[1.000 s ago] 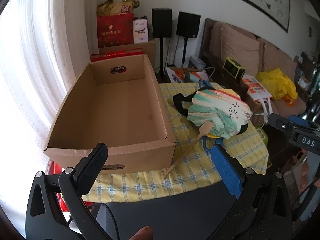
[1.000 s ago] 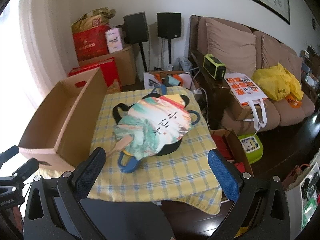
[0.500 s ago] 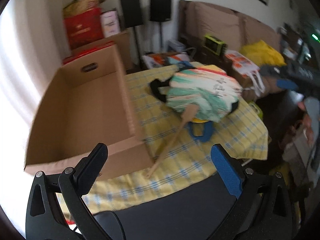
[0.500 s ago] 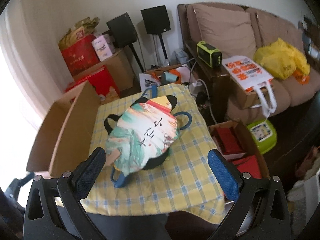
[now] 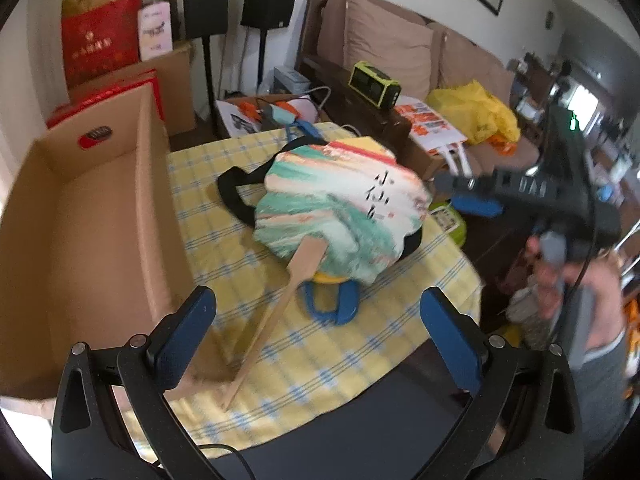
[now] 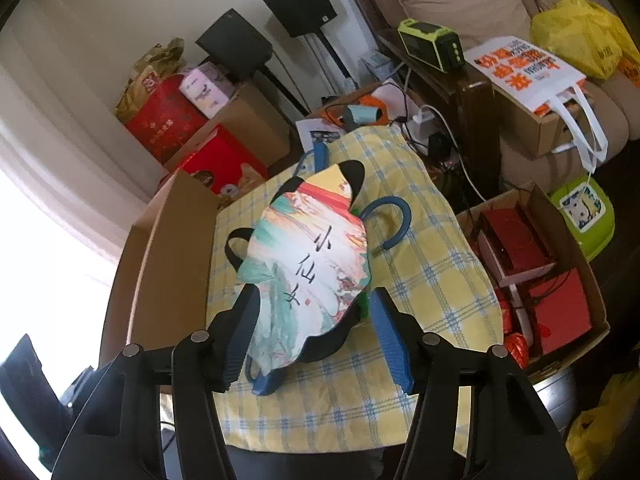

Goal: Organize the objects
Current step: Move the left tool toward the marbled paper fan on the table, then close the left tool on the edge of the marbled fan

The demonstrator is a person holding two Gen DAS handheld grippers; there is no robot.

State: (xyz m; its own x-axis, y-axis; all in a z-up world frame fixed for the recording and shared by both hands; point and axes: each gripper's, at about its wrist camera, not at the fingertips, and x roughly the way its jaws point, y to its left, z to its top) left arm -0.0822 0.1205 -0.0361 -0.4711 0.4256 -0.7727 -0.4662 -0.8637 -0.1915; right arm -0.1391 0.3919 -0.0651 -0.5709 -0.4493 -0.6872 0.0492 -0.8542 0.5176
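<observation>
**Both grippers open over a cluttered table, with a fan on top of the pile**

Nearest to you, your left gripper (image 5: pixel 318 320) hangs with its two blue-padded fingers spread wide and nothing between them, above the near edge of a table under a yellow checked cloth (image 5: pixel 352 360). Your right gripper (image 6: pixel 314 332) is also spread apart and empty; in its view its fingers frame the near end of the pile without touching it.

Just past the left fingers, the long wooden handle of a hand fan (image 5: pixel 340 212) lies slanted on the cloth, its tip towards you. The painted fan face, with green, orange and white swirls and black brush characters, rests on top of a heap of bags: a blue strap loop (image 5: pixel 332 304) pokes out at the near side, and a black bag (image 5: pixel 236 196) with curved handles lies under the fan.

To the left, touching the table's edge, an open cardboard box (image 5: pixel 92 216) stands with its tall side wall between its inside and the pile.

Further off, red gift boxes (image 6: pixel 224 164) and two black speakers (image 5: pixel 236 0) on stands line the wall. To the right stands a brown sofa (image 5: pixel 400 44) carrying a yellow plastic bag (image 5: pixel 472 112), and on the floor beside the table an open carton of red packets (image 6: pixel 536 264)
</observation>
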